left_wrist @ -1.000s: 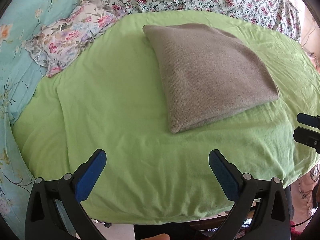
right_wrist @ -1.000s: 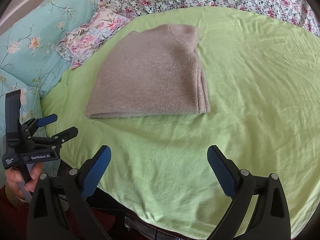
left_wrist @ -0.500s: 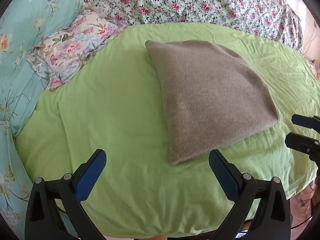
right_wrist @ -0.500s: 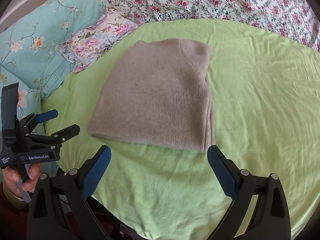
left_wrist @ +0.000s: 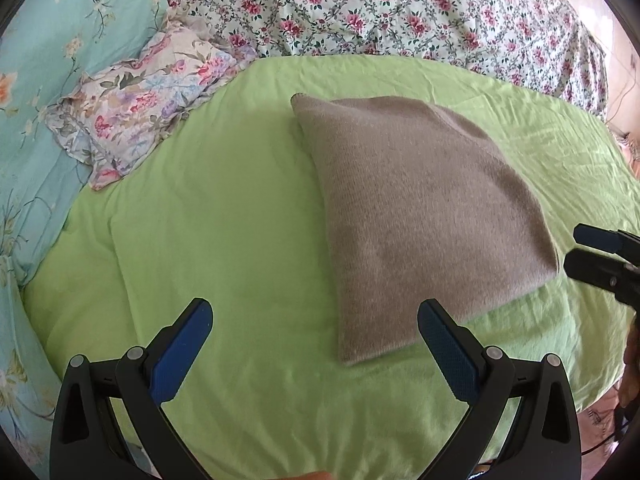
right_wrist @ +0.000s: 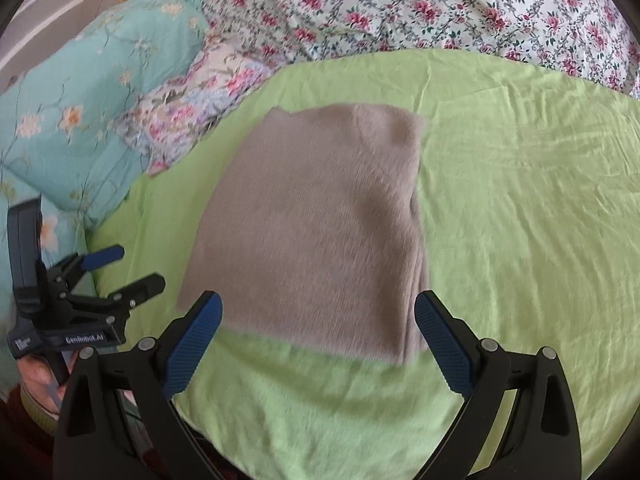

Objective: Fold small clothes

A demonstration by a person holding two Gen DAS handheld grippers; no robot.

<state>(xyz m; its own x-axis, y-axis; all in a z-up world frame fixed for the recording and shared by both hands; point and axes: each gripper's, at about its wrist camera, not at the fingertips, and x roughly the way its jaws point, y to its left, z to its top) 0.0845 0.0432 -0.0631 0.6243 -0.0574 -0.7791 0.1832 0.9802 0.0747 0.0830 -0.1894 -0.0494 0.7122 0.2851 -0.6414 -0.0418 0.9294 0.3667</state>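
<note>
A grey-brown knitted garment (left_wrist: 420,216) lies folded into a flat rectangle on the green sheet (left_wrist: 224,216); it also shows in the right wrist view (right_wrist: 320,232). My left gripper (left_wrist: 316,344) is open and empty, just short of the garment's near-left corner. My right gripper (right_wrist: 316,332) is open and empty, with its jaws over the garment's near edge. Each gripper appears in the other's view: the right at the far right (left_wrist: 600,260), the left at the lower left (right_wrist: 108,276).
The green sheet (right_wrist: 520,200) covers a bed. A small floral pillow (left_wrist: 136,100) and a turquoise quilt (left_wrist: 52,40) lie to the left. A rose-print bedspread (left_wrist: 400,12) runs along the back. The bed's near edge is just below the grippers.
Both grippers have moved forward toward the garment, which now sits lower and larger in both views. Both stayed open. The garment has not moved on the sheet.
</note>
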